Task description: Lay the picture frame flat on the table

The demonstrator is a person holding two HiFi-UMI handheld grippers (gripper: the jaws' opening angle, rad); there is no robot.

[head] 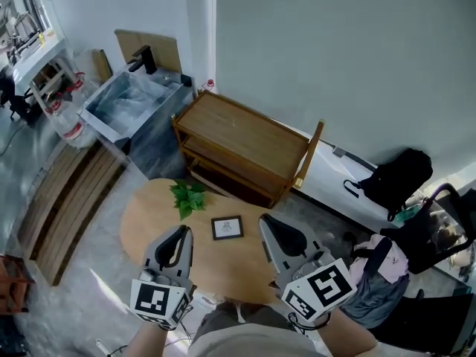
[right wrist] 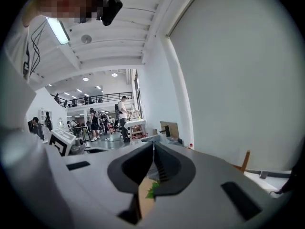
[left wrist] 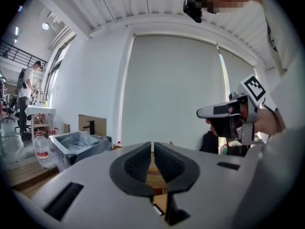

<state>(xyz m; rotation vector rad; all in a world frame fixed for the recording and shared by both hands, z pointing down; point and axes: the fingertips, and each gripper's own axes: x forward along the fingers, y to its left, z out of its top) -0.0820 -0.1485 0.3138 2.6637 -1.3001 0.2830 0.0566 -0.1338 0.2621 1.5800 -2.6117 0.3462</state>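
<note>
Frame (head: 227, 227) flat on round wooden table (head: 146, 220), between left tongs (head: 179, 238) and right tongs (head: 272, 230), touching neither. Both tongs closed, empty. Frame dark-edged, rectangular.

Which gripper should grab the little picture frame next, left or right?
Right, narrowly: the right gripper looks slightly nearer the picture frame than the left gripper. Both have shut, empty jaws and must open first.

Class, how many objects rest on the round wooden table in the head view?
2: a green plant near the far edge and a picture frame near the middle. The left tool and right tool may hide more nearby.
</note>
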